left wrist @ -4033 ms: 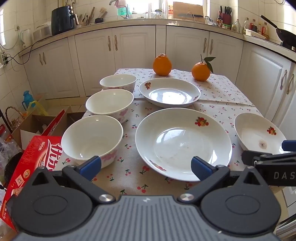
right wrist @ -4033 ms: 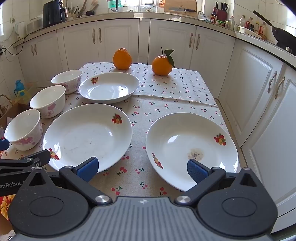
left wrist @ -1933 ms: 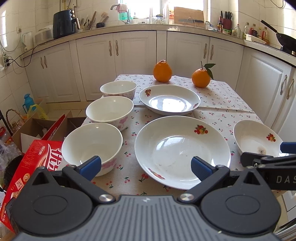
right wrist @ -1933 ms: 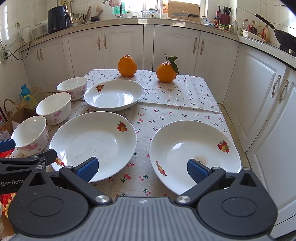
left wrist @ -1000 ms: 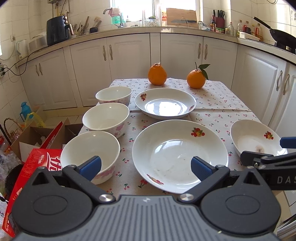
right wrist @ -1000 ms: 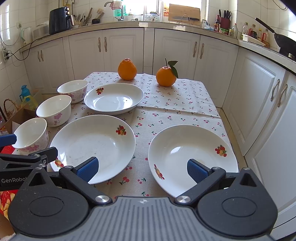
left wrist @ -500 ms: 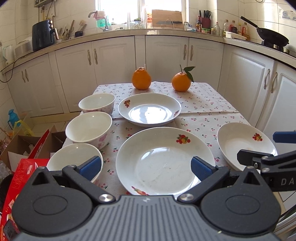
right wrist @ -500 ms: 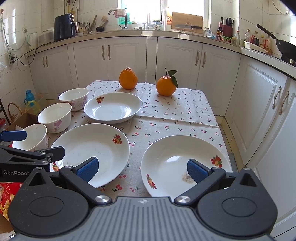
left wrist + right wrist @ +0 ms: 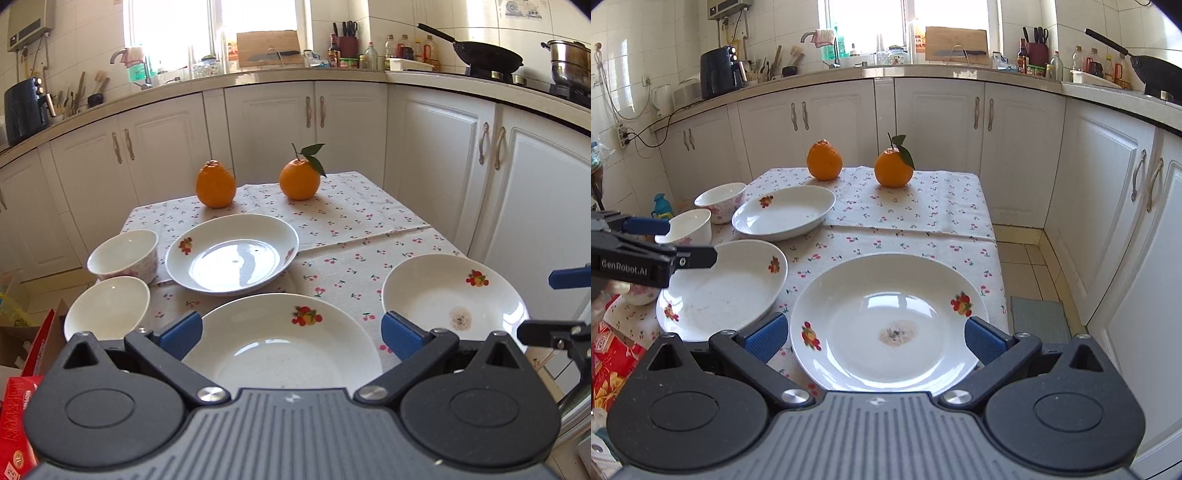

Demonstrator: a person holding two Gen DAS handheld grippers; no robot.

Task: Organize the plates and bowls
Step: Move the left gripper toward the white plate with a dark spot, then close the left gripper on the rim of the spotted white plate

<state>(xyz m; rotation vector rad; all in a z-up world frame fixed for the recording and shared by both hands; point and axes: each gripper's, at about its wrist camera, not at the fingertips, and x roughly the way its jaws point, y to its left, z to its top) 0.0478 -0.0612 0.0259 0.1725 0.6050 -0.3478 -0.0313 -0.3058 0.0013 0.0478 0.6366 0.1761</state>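
— Both tools have pulled back and tilted up since the earlier frames, so the plates sit lower in each view and more kitchen shows. The left tool [image 9: 291, 330] is spread wide over the middle plate [image 9: 280, 347]; the right tool [image 9: 873, 338] is spread wide over the stained plate [image 9: 890, 325]. Neither holds anything.

— Where's the rest?

— In the left view, a third plate [image 9: 232, 254] at 12 o'clock, with two bowls [image 9: 123, 251] [image 9: 107, 308] at 10 and 9.

— How should the pickup go?

— I'd take one plate by its near rim, pinch it squarely, lift it level, then lower it centred onto another; glazed rims probably slip.

— And the surroundings?

— A desk [image 9: 923, 206] under a cherry-print cloth, two oranges [image 9: 824, 155] [image 9: 893, 167] at the far end, white cabinets [image 9: 942, 122] behind.
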